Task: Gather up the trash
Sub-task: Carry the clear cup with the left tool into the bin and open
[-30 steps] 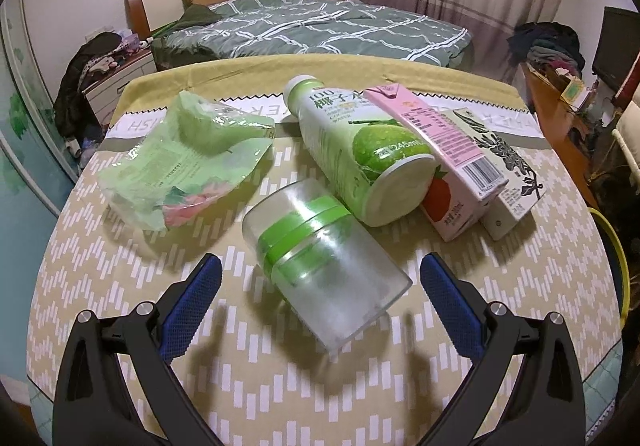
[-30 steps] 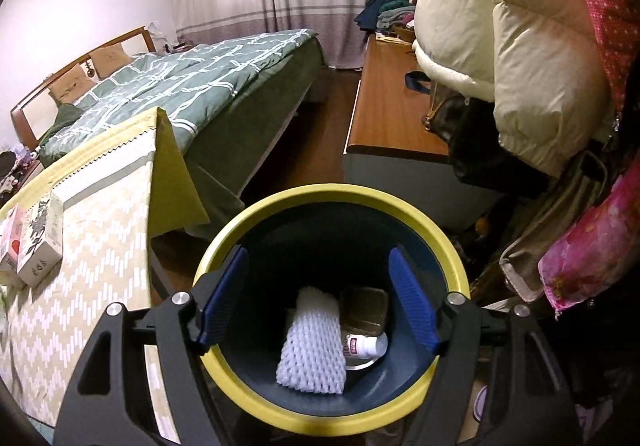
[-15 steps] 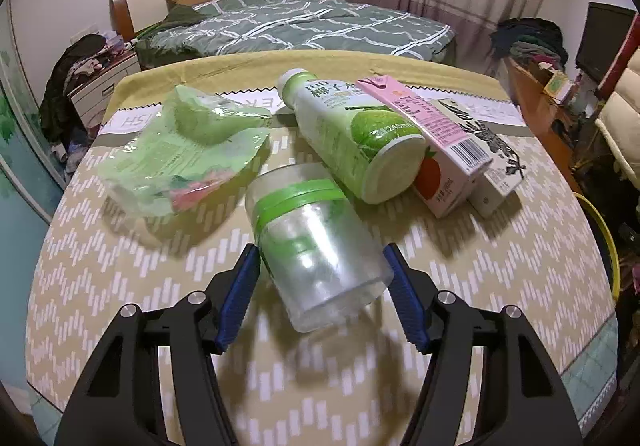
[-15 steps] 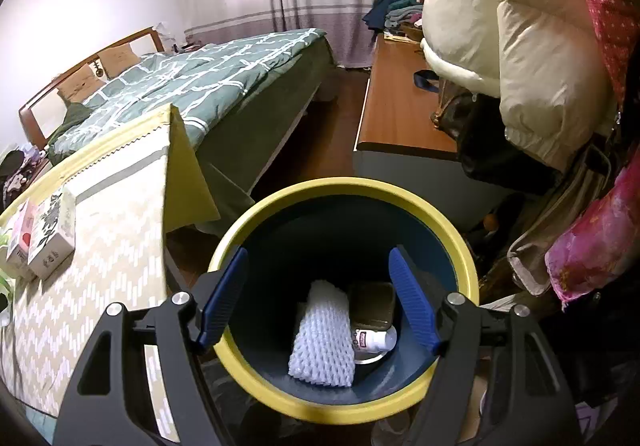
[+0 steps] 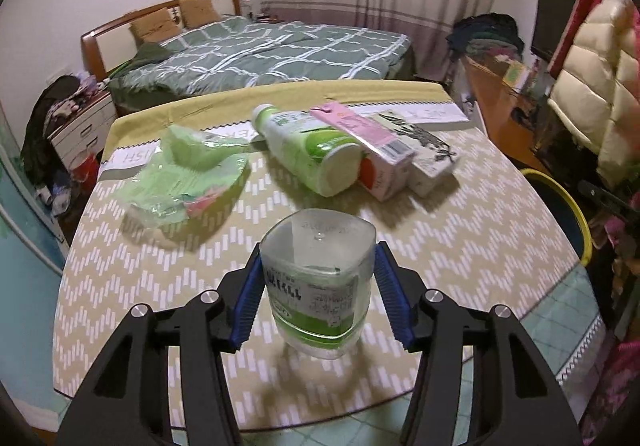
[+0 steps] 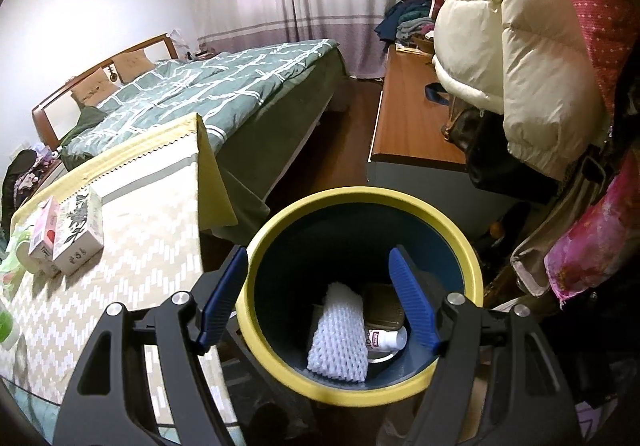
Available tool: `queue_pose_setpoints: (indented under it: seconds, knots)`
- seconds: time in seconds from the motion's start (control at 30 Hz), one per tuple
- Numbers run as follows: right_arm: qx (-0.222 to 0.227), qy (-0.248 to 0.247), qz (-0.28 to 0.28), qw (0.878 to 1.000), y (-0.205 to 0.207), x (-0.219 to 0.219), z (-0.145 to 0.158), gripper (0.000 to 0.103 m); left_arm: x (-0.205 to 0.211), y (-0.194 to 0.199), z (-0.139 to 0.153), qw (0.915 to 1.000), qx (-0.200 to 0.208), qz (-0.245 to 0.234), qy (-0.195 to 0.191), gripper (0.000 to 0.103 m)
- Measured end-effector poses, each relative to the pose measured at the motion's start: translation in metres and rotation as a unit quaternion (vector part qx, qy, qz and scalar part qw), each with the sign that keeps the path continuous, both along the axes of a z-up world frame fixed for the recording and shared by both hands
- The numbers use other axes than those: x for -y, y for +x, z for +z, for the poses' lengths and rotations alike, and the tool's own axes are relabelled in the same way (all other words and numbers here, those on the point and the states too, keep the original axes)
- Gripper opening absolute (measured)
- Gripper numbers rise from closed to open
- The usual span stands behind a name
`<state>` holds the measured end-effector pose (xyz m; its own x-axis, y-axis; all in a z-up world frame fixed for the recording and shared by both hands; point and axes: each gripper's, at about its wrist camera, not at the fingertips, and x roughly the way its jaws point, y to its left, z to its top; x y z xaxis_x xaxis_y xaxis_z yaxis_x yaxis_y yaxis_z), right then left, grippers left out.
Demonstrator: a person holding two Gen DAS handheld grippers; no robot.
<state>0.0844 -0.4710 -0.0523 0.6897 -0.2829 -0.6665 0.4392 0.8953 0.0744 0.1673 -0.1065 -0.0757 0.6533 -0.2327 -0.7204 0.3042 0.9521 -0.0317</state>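
Left gripper (image 5: pixel 318 296) jaws just closed onto clear plastic cup (image 5: pixel 318 278), now raised off the table (image 5: pixel 460 242); right gripper (image 6: pixel 318 298) open, empty, above yellow-rimmed bin (image 6: pixel 360 396) — cup goes there next.

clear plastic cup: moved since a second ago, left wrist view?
Yes. The clear plastic cup lay beside the green bottle; now the left gripper, jaws just closing, holds it lifted clear, nearer the camera.

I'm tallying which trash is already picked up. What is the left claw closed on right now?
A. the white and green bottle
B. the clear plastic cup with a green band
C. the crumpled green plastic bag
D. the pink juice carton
B: the blue pads of the left claw press both sides of the clear plastic cup with a green band, lifted off the patterned tablecloth.
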Motion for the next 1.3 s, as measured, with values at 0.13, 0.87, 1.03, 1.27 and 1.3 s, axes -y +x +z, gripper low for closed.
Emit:
queue_pose_setpoints:
  seconds: [0.13,0.87,1.03,1.27,1.3]
  knots:
    - [0.004,0.002,0.0,1.0,-0.005,0.001,0.002,0.069,0.006,-0.002,-0.003,0.9999,-0.006,-0.009,0.006,0.054]
    - [0.025,0.01,-0.022,0.999,-0.049,0.025,0.008,0.069,0.13,-0.007,0.049,0.9847,0.029,-0.169,-0.028,0.053]
    - [0.026,0.007,-0.041,0.999,-0.066,0.04,0.008,0.069,0.2,-0.005,0.054,0.9717,0.027,-0.233,-0.029,0.053]
    - [0.024,0.012,-0.069,0.997,-0.086,0.064,0.001,0.069,0.304,0.004,0.036,0.9514,-0.007,-0.306,-0.032,0.053]
    - [0.023,0.012,-0.072,0.997,-0.088,0.067,0.0,0.069,0.316,0.004,0.032,0.9498,-0.01,-0.311,-0.029,0.053]
